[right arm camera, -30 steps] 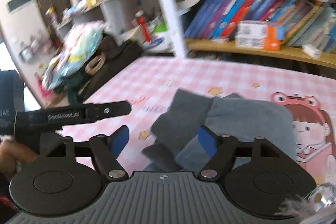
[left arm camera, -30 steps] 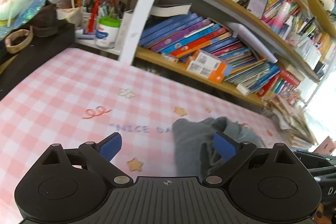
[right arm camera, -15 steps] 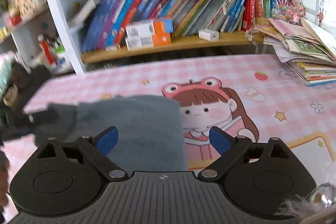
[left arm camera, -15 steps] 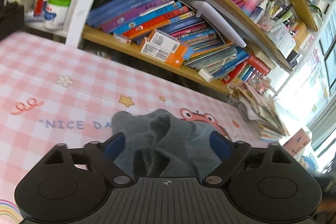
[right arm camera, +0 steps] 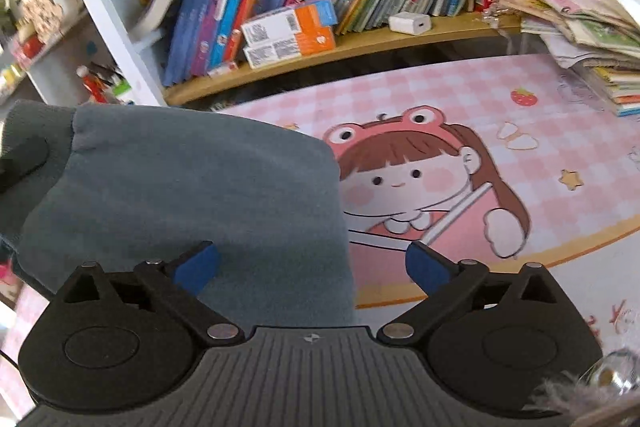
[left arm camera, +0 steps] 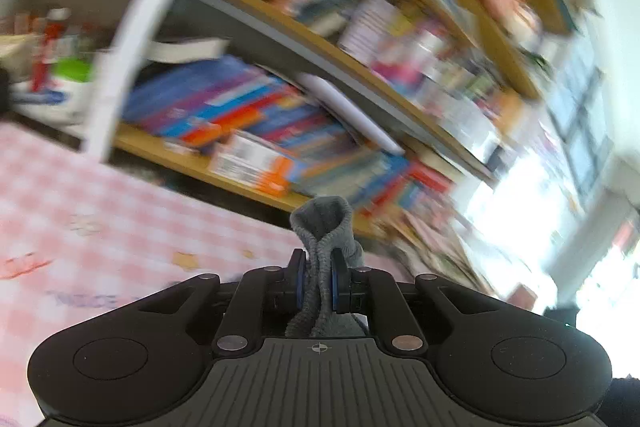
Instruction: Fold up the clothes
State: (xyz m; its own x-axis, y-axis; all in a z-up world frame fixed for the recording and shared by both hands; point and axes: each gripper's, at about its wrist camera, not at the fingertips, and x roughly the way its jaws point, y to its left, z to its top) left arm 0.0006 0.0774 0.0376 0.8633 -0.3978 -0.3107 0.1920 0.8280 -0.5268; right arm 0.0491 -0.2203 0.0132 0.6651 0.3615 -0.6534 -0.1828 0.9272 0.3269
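Two left gripper [left arm camera: 315, 285] fingers [left arm camera: 298, 281] pinch grey garment [left arm camera: 320, 227] above blurred, illegible mat lettering [left arm camera: 82, 299].

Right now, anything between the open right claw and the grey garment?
Nothing visible. The right claw is open directly over the grey garment, which lies on the pink mat; only its right edge falls between the fingers. The left claw is shut on a bunched part of it.

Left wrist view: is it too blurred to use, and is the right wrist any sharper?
Left wrist view: shelves smeared by motion blur, window blown out, but the left claw and its cloth stay sharp. Right wrist view: crisp, evenly lit, with fisheye bending the shelf.
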